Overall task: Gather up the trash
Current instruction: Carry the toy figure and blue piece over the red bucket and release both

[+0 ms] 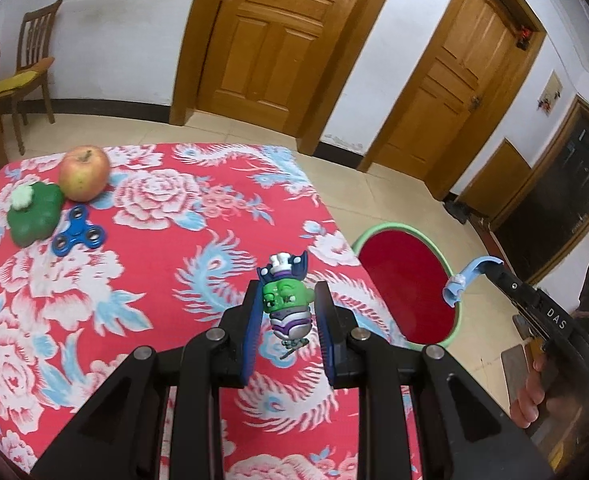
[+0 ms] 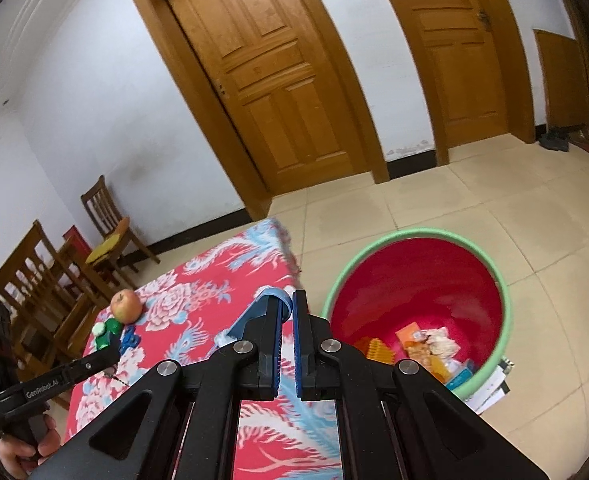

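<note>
left gripper point(image 1: 288, 304): pinching a small green toy figure point(image 1: 285, 300), up in the air above the near right part of the table.
right gripper point(image 2: 287, 306): pressed together on a curved light-blue plastic strip point(image 2: 250, 316), which sticks out to its left.
bin point(image 2: 506, 300): red inside, green rim, on the floor just beside the table; wrappers and scraps at the bottom.
table point(image 1: 154, 280): red flowered cloth; apple point(image 1: 84, 173), green toy point(image 1: 35, 214) and blue spinner point(image 1: 79, 236) bunched at the far left corner.

an apple point(image 1: 84, 173) sat on the floral tablecloth point(image 1: 154, 264), a wooden chair point(image 1: 26, 68) at ten o'clock, two doors point(image 1: 270, 36) beyond.
</note>
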Available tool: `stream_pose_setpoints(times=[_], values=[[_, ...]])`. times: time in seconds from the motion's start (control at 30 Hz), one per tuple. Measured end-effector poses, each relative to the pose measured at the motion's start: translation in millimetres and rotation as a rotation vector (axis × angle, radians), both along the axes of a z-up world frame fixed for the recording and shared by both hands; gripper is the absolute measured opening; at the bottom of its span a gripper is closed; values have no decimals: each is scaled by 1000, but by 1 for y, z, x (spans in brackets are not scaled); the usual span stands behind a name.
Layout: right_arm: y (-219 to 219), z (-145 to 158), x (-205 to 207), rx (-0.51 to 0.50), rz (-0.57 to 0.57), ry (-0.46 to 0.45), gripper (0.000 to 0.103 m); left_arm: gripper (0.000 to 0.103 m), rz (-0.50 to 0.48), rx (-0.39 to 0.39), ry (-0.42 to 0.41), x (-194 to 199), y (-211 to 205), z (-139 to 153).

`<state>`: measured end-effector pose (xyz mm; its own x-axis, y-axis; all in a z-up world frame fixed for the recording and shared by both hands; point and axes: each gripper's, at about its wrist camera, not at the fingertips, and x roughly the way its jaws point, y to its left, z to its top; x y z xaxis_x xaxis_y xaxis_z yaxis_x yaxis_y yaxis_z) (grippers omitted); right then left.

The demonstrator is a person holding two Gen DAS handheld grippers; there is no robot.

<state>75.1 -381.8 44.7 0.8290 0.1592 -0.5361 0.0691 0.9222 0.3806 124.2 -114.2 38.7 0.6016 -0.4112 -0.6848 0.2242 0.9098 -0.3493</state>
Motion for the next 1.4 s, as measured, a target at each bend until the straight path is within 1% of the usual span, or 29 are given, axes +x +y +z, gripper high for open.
stream_pose_setpoints(times=[0.27,0.47,0.63,0.87,1.0,1.07,1.13,1.2,1.27,1.3,1.33,1.37,1.4], values=[[-30,-8,-3,5,-72,17,4,25,-79,18,6,5,-41,-4],[-51,-23,0,13,-119,45,4,25,-142,36,7,11,-74,-9],[-72,-38,4,32,-162,83,4,25,-200,26,5,18,-105,-15],[-93,-57,13,9,-202,144,5,25,-285,27,17,31,-149,-31],[-100,-66,14,-8,-216,169,8,25,-328,46,36,38,-172,-42],[-104,-71,17,-13,-218,186,8,25,-343,48,35,40,-178,-46],[-107,-75,18,-19,-218,198,9,25,-337,63,17,41,-182,-48],[-109,-79,19,-20,-216,208,11,26,-342,69,9,42,-185,-50],[-111,-82,20,-18,-214,213,14,32,-344,66,14,44,-186,-52],[-112,-82,20,-16,-213,213,18,34,-341,64,15,44,-186,-52],[-112,-82,20,-15,-215,211,20,34,-338,67,15,46,-186,-53],[-113,-82,20,-14,-215,208,25,34,-333,73,15,46,-185,-53],[-113,-81,19,-13,-213,203,27,34,-327,77,16,46,-184,-53]])
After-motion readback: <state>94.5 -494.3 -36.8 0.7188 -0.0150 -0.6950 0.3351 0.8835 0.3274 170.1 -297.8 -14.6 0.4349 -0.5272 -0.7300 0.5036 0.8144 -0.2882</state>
